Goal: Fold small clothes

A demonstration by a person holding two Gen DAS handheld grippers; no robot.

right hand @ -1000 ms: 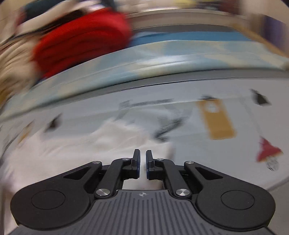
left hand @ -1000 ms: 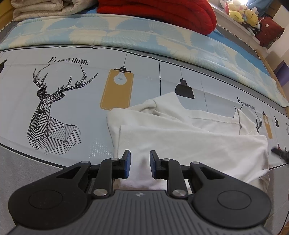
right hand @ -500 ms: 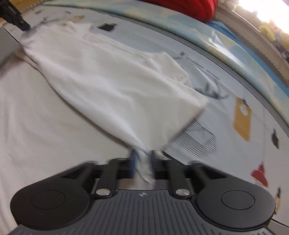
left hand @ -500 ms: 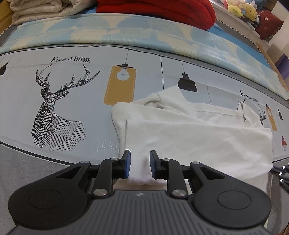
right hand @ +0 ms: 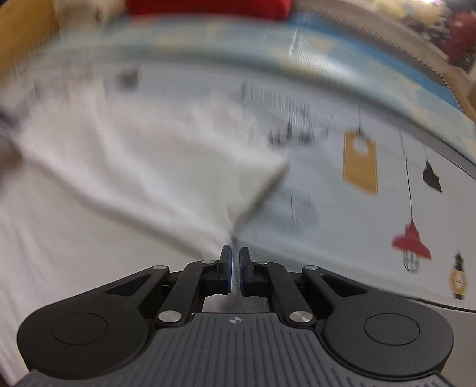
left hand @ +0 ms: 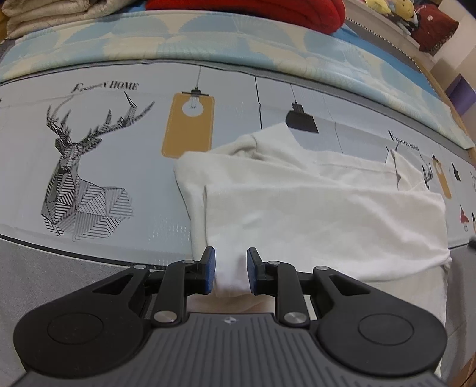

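A small white shirt [left hand: 312, 208] lies on the printed grey sheet, its lower half folded up over the body. My left gripper [left hand: 229, 269] has its blue pads on either side of the fold's near left corner, with white cloth filling the gap. In the blurred right wrist view the same white shirt [right hand: 142, 166] stretches up and left from my right gripper [right hand: 234, 268], whose pads are almost together right at the fold's near right corner. A thin edge of cloth seems to run between them.
The printed sheet [left hand: 98, 166] with deer and lamp pictures covers the bed. A blue and cream quilt band [left hand: 238, 41] runs behind it. A red blanket [left hand: 253, 12], beige folded bedding [left hand: 44, 15] and plush toys [left hand: 395, 9] lie at the back.
The right gripper has swung round over the shirt, its view heavily blurred, and its pads have narrowed. The left gripper has crept slightly forward along the shirt's left corner.
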